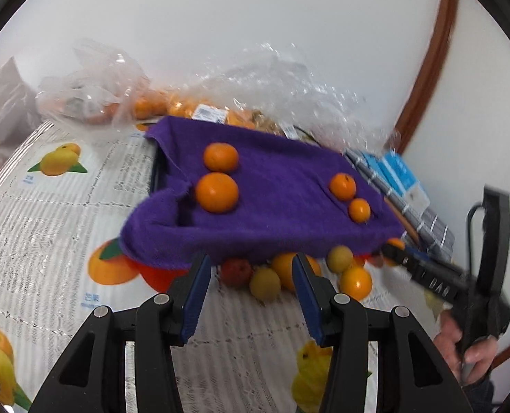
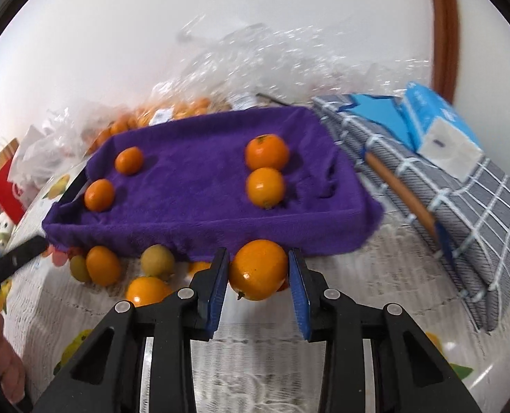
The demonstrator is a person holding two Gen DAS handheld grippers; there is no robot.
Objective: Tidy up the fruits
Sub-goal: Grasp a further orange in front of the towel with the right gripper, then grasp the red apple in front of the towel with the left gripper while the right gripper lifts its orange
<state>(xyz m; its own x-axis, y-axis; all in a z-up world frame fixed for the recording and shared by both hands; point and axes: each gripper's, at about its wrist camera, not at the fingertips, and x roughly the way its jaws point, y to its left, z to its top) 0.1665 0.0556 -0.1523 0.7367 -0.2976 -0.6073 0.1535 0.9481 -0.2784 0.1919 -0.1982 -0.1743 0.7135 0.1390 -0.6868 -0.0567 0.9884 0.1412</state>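
While your right gripper [image 2: 258,275] brackets the large orange [image 2: 258,270], pads at its sides, grip not confirmed | orange sits just in front of the purple towel tray [image 2: 203,234], tray lies straight ahead | left gripper [image 1: 251,282] spread apart, empty, before the same tray edge.

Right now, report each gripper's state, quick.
Left gripper: open, holding nothing.
Right gripper: jaws around an orange; the pads look to touch it, but a firm clamp cannot be told.
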